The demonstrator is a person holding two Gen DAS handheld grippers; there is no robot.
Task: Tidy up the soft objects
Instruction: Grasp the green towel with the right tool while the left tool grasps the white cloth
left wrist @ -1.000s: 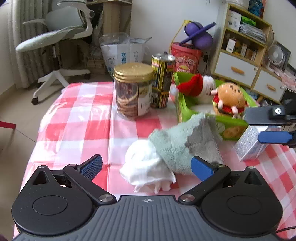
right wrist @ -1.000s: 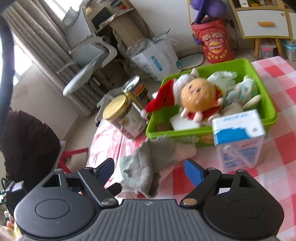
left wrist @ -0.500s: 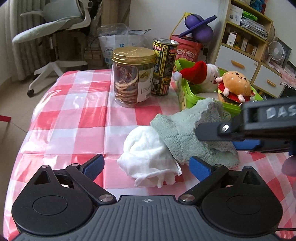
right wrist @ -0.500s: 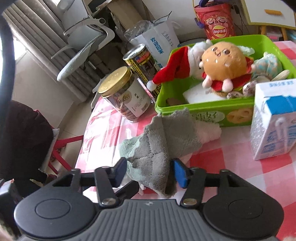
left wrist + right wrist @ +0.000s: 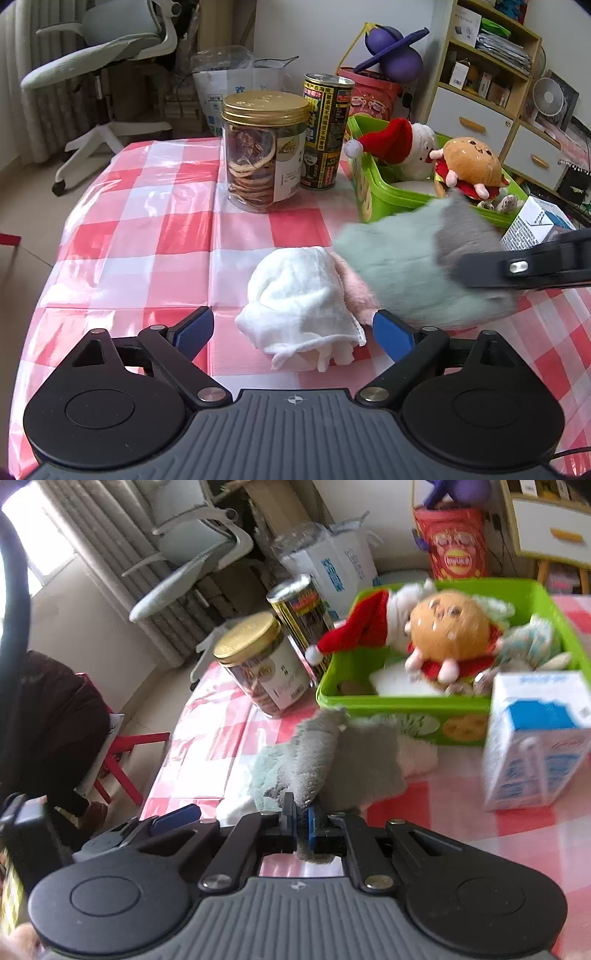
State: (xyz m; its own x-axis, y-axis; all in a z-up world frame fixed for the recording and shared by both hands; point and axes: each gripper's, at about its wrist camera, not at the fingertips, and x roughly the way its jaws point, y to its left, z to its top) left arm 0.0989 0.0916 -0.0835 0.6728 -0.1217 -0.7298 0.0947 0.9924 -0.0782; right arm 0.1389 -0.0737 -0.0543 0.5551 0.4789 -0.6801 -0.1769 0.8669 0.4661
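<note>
A grey-green fluffy cloth (image 5: pixel 413 266) (image 5: pixel 332 760) is pinched by my right gripper (image 5: pixel 301 827), which is shut on its near edge and lifts it off the checked table. My right gripper also shows as a dark bar at the right of the left wrist view (image 5: pixel 524 266). A white cloth (image 5: pixel 299 306) lies on the table with a pink soft piece (image 5: pixel 356 291) beside it. My left gripper (image 5: pixel 291 328) is open and empty, its jaws either side of the white cloth. A green bin (image 5: pixel 373 192) (image 5: pixel 391 705) holds a Santa plush (image 5: pixel 402 144) and a burger plush (image 5: pixel 469 162).
A gold-lidded jar (image 5: pixel 266 151) and a tall can (image 5: pixel 325 129) stand left of the bin. A milk carton (image 5: pixel 535 738) stands at the bin's front right. An office chair (image 5: pixel 107 48), a shelf unit (image 5: pixel 487 62) and bags stand beyond the table.
My right gripper has closed on the grey-green cloth and raised it, uncovering a pink piece beside the white cloth. My left gripper has stayed open.
</note>
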